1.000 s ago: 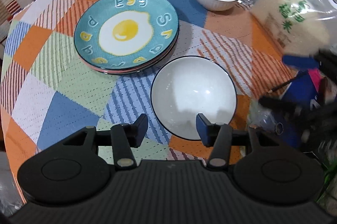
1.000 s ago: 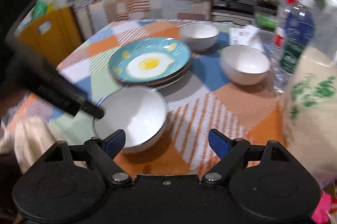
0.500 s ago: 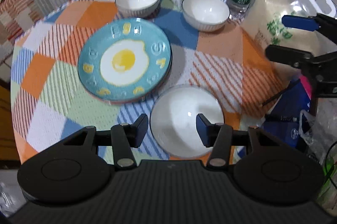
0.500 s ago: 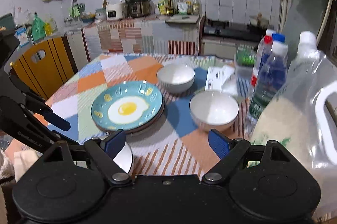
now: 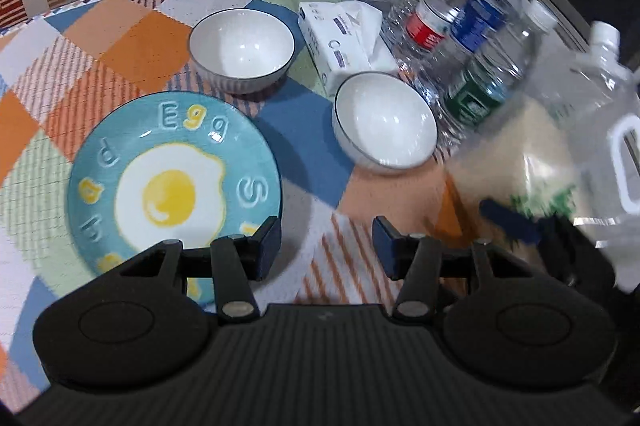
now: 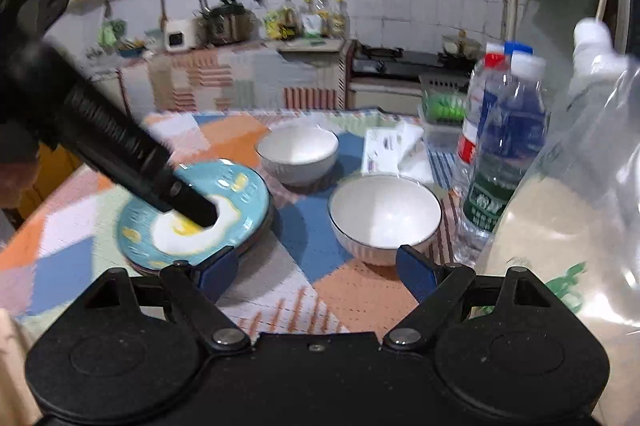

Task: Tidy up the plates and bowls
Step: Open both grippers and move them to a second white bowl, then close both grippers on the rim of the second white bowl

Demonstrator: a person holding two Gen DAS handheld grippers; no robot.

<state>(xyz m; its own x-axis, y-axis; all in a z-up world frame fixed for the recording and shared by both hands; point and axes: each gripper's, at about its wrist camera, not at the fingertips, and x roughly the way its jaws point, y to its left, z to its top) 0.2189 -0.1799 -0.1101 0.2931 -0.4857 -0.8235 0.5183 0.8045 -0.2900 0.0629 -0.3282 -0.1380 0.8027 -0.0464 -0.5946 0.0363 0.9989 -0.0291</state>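
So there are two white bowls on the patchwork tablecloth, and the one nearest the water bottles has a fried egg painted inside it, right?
Not quite. The bowl nearest the water bottles is plain white inside, like the other bowl. The fried egg is painted on the blue plate beside them, as the left wrist view shows. Both bowls do sit on the patchwork tablecloth.

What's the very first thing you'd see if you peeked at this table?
The bright blue egg plate, with a fried egg painted on it, sits on the patchwork tablecloth at the left. Behind and beside it stand two white bowls, both empty. Clear water bottles crowd the right side.
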